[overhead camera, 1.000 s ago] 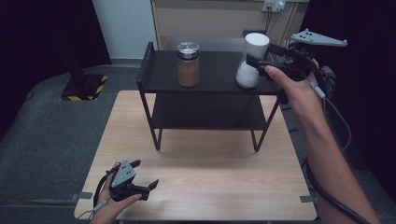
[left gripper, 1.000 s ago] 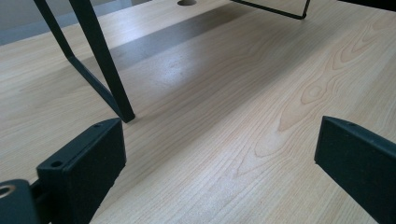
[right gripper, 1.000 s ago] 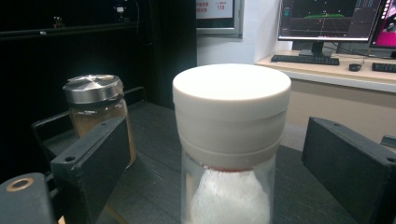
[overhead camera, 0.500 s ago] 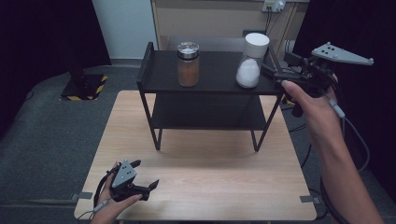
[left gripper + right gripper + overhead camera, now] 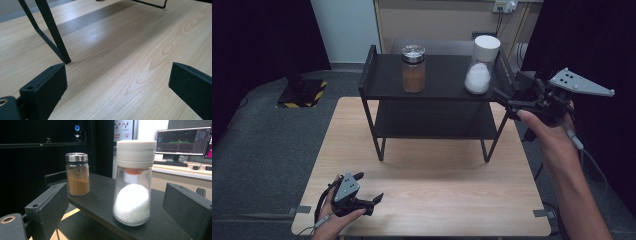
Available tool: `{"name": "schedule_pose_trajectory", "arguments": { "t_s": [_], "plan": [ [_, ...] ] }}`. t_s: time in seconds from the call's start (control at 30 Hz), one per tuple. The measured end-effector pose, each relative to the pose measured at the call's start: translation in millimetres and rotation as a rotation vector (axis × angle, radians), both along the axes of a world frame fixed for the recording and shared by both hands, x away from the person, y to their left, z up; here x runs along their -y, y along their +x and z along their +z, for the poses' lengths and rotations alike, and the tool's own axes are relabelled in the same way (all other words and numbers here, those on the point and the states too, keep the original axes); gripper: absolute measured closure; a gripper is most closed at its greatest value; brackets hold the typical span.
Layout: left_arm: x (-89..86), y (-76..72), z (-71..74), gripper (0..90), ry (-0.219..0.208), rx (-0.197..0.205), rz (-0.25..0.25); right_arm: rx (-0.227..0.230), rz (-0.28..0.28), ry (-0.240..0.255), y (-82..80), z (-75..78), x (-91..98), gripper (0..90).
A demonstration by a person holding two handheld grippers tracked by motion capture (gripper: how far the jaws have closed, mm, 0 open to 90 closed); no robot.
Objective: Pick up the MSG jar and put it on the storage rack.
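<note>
Salt jar (image 5: 479, 65), the clear one with the wide white cap, stands upright at the right end of the top shelf of the black rack (image 5: 437, 107), close to the shelf's right edge; the right gripper (image 5: 507, 100) hangs just off that right end, a little nearer than the jar, its jaws pointing left toward it and apart from it; in the right gripper view the jar (image 5: 133, 182) sits ahead of the two spread jaws with nothing between them, so the gripper is open and holds nothing; the left gripper (image 5: 368, 189) rests low over the near left part of the wooden table (image 5: 437, 200), well apart from the rack, jaws also spread wide with only bare wood (image 5: 120, 75) between them, beside the foot of a rack leg (image 5: 53, 37); counted: two jars on the top shelf, two grippers, one rack with two shelves; the salt jar is roughly half full of white grains heaped in a mound, with an orange-red part showing just under the cap; the second jar (image 5: 413, 69), left of it and well apart, has a metal lid and is filled most of the way with brown powder (image 5: 78, 182)
</note>
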State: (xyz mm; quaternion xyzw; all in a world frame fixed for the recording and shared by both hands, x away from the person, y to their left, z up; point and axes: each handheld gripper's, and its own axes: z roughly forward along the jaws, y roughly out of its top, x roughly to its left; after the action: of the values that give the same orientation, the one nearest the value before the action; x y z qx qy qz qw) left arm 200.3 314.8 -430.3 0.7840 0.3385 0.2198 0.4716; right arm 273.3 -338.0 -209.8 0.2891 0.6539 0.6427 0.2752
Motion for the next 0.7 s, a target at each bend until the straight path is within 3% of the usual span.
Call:
{"name": "schedule_pose_trajectory", "arguments": {
  "t_s": [0.13,0.4,0.7],
  "plan": [
    [2.9,0.1,-1.2,0.5,0.009,-0.003,-0.004,0.023,0.015,-0.004,-2.8,-6.5,-0.4,7.0],
    [2.2,-0.6,-2.7,0.5,0.002,-0.002,0.006,0.026,0.039,-0.014,-3.8,-22.9,-0.6,6.7],
    [0.2,-1.0,-6.1,0.5,-0.005,-0.007,0.021,0.036,0.076,0.012,-7.7,-54.9,1.2,6.6]
  ]
}}
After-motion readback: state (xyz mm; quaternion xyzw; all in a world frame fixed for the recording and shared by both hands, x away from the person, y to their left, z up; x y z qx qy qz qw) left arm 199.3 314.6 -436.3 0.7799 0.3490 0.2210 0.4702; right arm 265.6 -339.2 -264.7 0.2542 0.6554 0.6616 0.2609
